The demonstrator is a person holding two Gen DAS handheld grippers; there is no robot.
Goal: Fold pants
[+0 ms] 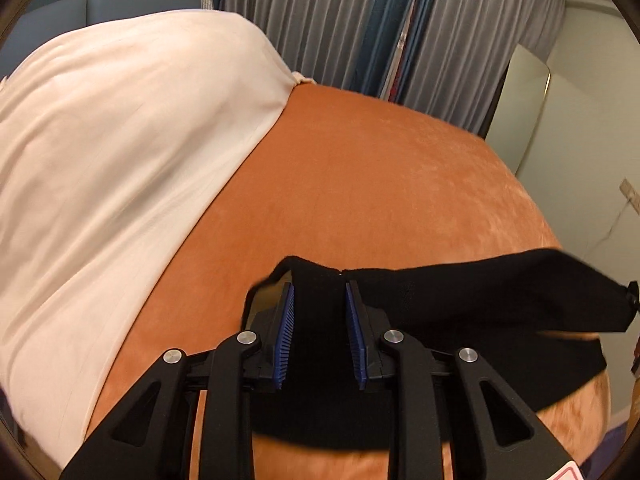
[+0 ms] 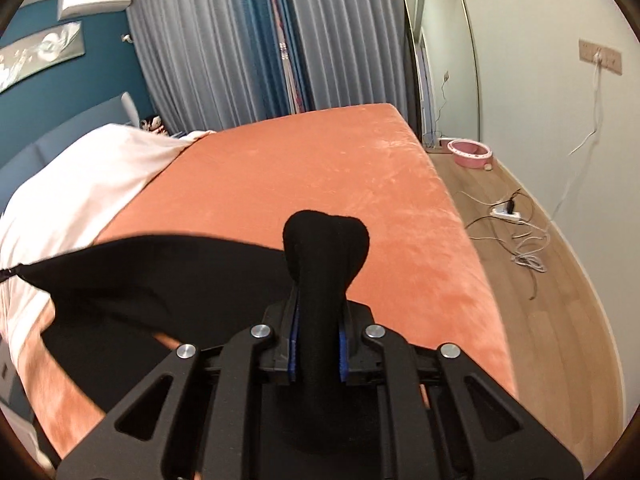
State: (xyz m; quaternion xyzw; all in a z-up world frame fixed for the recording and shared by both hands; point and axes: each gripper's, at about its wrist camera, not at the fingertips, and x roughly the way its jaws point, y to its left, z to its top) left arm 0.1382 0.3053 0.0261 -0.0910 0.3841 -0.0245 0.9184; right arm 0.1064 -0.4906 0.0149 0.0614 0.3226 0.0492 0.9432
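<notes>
Clamping opposite ends of the black pants [image 1: 460,296], the left gripper [image 1: 320,292] and right gripper [image 2: 318,304] each pinch a bunch of the cloth between blue pads, holding the garment stretched above the orange bed [image 2: 320,168].

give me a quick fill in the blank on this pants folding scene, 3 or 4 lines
1. Both tongs, left and right, are shut on the ____ pants.
2. The bed cover under the pants is ____ in colour.
3. A ____ duvet lies on the far part of the bed.
4. On the floor by the wall stands a ____ bowl.

Missing words: black; orange; white; pink
</notes>
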